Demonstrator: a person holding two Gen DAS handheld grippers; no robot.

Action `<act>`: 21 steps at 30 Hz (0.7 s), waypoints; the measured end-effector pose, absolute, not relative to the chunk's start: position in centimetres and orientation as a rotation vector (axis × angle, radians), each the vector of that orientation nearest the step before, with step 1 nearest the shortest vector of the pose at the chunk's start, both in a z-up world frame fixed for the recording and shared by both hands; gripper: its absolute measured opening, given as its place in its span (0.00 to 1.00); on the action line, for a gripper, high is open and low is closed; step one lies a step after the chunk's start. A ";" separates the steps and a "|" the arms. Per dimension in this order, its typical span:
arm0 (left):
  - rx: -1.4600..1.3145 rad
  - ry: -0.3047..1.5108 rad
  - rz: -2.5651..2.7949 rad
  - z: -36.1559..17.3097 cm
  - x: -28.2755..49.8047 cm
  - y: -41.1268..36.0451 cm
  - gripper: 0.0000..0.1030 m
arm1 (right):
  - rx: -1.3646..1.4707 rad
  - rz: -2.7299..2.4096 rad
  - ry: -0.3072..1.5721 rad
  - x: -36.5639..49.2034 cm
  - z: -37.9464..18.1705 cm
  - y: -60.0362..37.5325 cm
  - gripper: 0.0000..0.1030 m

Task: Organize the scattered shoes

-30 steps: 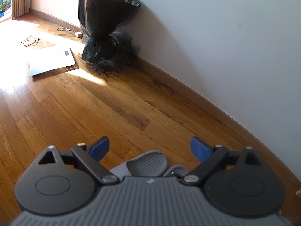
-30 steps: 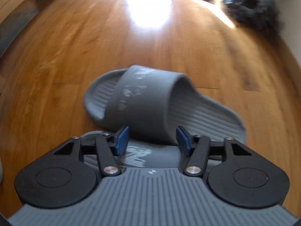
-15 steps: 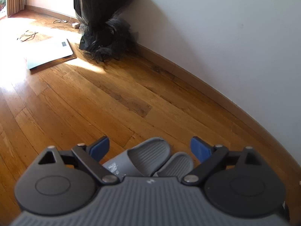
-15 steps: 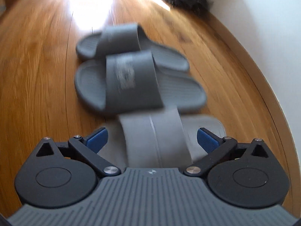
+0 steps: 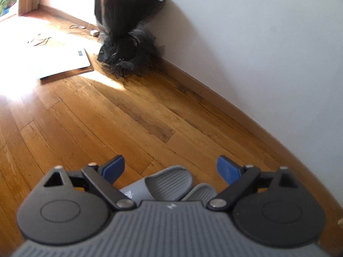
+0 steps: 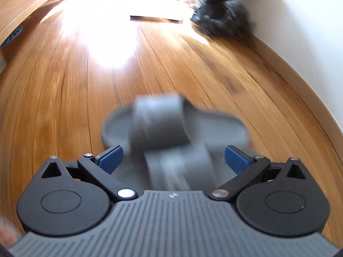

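In the left wrist view my left gripper (image 5: pixel 170 169) is open above the ends of two grey slippers (image 5: pixel 169 182) lying side by side on the wooden floor, and it holds nothing. In the right wrist view my right gripper (image 6: pixel 173 158) is open and empty over a blurred grey slipper (image 6: pixel 171 171). Another grey slipper (image 6: pixel 167 124) lies just beyond it. The picture is motion-blurred.
A black plastic bag (image 5: pixel 126 27) stands against the white wall (image 5: pixel 257 42) and baseboard on the right. A white flat scale (image 5: pixel 64 64) lies on the sunlit floor, with cables beyond it. A low wooden ledge (image 6: pixel 21 10) runs along the left.
The right gripper opened from about half-closed a second ago and has kept moving, so fewer slippers show in its view. The left view has tilted and shifted slightly.
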State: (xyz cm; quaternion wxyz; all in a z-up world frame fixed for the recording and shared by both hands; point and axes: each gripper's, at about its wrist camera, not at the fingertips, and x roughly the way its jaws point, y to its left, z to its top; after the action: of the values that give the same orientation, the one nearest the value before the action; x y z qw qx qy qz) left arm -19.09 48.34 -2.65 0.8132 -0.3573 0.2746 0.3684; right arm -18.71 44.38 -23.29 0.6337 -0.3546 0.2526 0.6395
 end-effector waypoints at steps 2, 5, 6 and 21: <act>-0.819 0.505 0.794 -1.7 -20.2 48.9 0.91 | -0.888 1.423 0.558 -20.0 -25.0 47.4 0.99; -0.825 0.420 0.842 -0.1 -21.2 49.1 1.00 | -1.126 1.391 0.436 -22.1 -28.7 49.1 0.82; -0.822 0.408 0.850 0.2 -21.3 49.2 1.00 | -1.206 1.387 0.363 -22.3 -29.8 49.0 0.83; -0.810 0.502 0.758 -0.8 -19.3 48.0 1.00 | -1.101 1.579 0.271 -20.2 -27.4 44.0 0.90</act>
State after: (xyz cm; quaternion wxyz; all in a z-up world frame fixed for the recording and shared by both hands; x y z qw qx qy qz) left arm -19.34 47.97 -0.81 0.8203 -0.3805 0.2360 0.3558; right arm -20.22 44.03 -27.44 0.5637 -0.4679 0.1152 0.6708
